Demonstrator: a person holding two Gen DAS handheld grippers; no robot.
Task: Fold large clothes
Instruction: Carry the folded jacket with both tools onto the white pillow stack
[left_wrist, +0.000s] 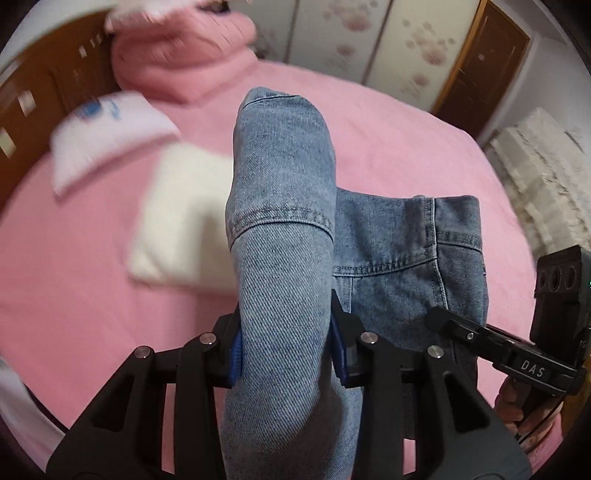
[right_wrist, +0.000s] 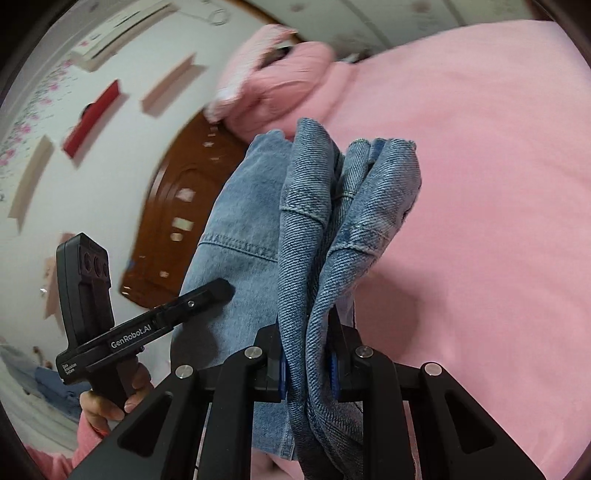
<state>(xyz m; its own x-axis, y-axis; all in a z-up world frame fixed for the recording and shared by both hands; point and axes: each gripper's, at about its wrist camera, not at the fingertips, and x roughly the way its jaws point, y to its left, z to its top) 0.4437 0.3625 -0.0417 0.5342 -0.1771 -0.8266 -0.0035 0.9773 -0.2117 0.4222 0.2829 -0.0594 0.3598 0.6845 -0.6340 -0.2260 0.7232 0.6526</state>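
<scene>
Left gripper (left_wrist: 286, 352): lower centre of the left wrist view; its jaws are partly closed and clamp a thick roll of denim between the 2 blue pads (left_wrist: 236, 354).
Right gripper (right_wrist: 308, 363): lower centre of the right wrist view; its jaws stand narrow and pinch several bunched layers of the same denim between blue pads (right_wrist: 282, 369).
Jeans (left_wrist: 284, 192): light blue denim, lifted off the bed and held by both grippers; in the left view 1 fold rises up the middle of the frame, and a flatter part with seams spreads to the right of it. In the right view (right_wrist: 236, 229) a wide panel hangs at centre left, with bunched folds at centre.
Hands: 1 hand (right_wrist: 107, 397) grips the left gripper's handle at lower left of the right view; fingers of the other hand (left_wrist: 511, 402) show at lower right of the left view, under the right gripper's body.
Bed (left_wrist: 388, 140): pink sheet below the jeans, filling the middle of both views.
White cloth (left_wrist: 177, 221): folded, blurred, on the bed left of the denim.
Pale pillow (left_wrist: 107, 136): blue print, upper left, past the white cloth.
Pink bedding (left_wrist: 184, 55): piled at top left by the brown headboard (left_wrist: 48, 85).
Flowered panels (left_wrist: 388, 37): along the top, behind the bed.
</scene>
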